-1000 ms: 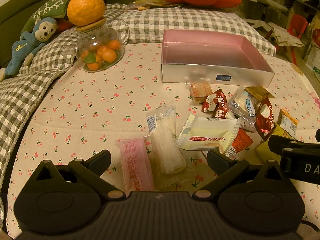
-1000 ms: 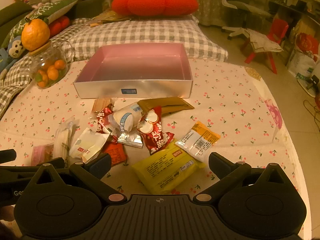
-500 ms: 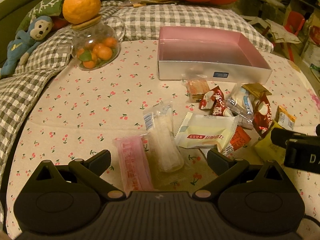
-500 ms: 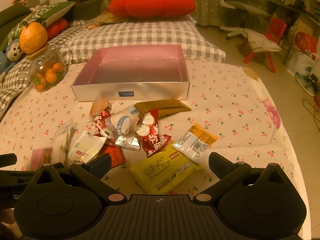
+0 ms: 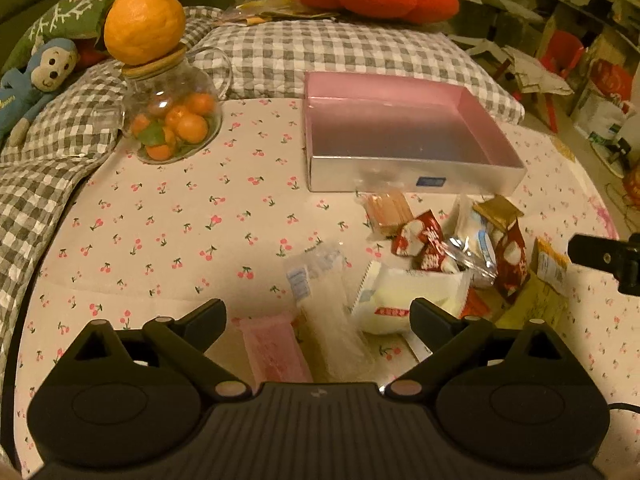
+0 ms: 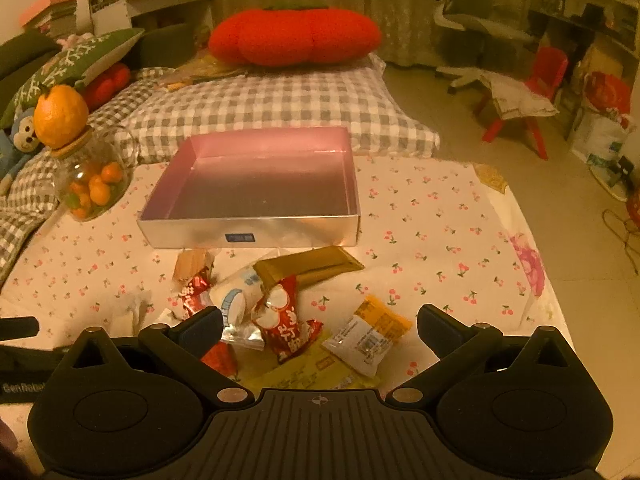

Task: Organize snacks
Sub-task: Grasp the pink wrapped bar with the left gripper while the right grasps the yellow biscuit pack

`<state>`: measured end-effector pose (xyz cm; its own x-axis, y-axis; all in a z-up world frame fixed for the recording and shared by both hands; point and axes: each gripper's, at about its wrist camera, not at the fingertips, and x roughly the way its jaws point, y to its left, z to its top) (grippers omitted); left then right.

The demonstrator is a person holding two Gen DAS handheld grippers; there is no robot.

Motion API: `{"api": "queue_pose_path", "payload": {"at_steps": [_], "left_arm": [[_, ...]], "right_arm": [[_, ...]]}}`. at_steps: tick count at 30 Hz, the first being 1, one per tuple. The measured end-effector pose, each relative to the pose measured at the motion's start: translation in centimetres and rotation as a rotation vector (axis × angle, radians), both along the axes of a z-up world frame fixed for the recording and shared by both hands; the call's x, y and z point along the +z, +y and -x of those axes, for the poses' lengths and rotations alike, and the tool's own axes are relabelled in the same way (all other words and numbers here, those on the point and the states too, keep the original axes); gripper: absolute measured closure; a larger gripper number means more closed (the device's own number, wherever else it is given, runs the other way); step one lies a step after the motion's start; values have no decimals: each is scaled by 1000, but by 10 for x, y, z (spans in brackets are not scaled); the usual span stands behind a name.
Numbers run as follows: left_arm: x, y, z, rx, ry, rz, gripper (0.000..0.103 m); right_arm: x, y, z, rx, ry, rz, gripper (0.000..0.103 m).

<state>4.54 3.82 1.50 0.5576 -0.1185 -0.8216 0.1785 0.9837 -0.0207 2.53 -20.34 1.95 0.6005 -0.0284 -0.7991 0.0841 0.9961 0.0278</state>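
Note:
An open box [image 5: 400,176] with a pink inside and silver walls sits on the cherry-print sheet, with nothing in it. Before it lies a heap of snack packets. My left gripper [image 5: 318,312] hovers over a pink packet [image 5: 272,348] and a clear packet [image 5: 328,320], beside a cream packet [image 5: 408,292]. Its jaws are closing, still wide, and press on nothing. My right gripper [image 6: 320,316] stands open above a red packet [image 6: 288,328], a white-and-orange packet [image 6: 372,332] and a yellow packet [image 6: 316,372]. A gold-brown packet [image 6: 316,266] lies near the box [image 6: 280,232].
A glass jar [image 5: 172,120] of small oranges, with a big orange on its lid, stands left of the box. Behind are a checked pillow [image 6: 280,108], a blue monkey toy [image 5: 36,76] and a red cushion [image 6: 296,36]. The bed ends at the right [image 6: 532,280]; floor and a red chair [image 6: 536,92] lie beyond.
Both grippers have risen and drawn back a little, so the packets sit lower in each view and more of the room shows. The left jaws have narrowed slightly.

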Motion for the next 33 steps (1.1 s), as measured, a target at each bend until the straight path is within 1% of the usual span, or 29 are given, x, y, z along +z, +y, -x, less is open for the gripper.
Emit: {"api": "queue_pose_path", "payload": {"at_steps": [5,9,13,15,16,17,18,20,22,24,27,31,33], "left_arm": [[-4,16,-11,14,47,48,11],[-16,30,-18,54,90,101,16],[-26,38,-19,67,137,126,24],[-31,40,-18,78,156,134,30],[-35,43,-18,85,167,145,34],[-37,44,-17,88,179,159,38],[-40,46,-16,91,191,175,40],[-44,48,-14,97,211,197,47],[-46,50,-12,96,220,207,51],[-46,52,-10,95,219,212,52],[-46,55,-9,95,213,213,60],[-47,61,-8,85,210,210,63],[-47,63,-7,77,211,207,65]], "right_arm": [[-10,-10,-6,-11,84,-53,0],[-29,-23,-6,-60,152,-126,0],[-50,-32,-5,-98,211,-184,0],[-57,-34,-5,-105,226,-209,1],[-60,-34,-6,-110,234,-215,1],[-63,-33,-7,-114,238,-216,1],[-64,-33,-7,-116,239,-218,1],[-69,-31,-10,-126,252,-219,1],[-73,-30,-12,-133,256,-230,1],[-76,-26,-15,-137,254,-228,1],[-82,-20,-21,-142,239,-187,2],[-91,-14,-24,-138,247,-133,2],[-91,-13,-21,-115,239,-108,2]]}}
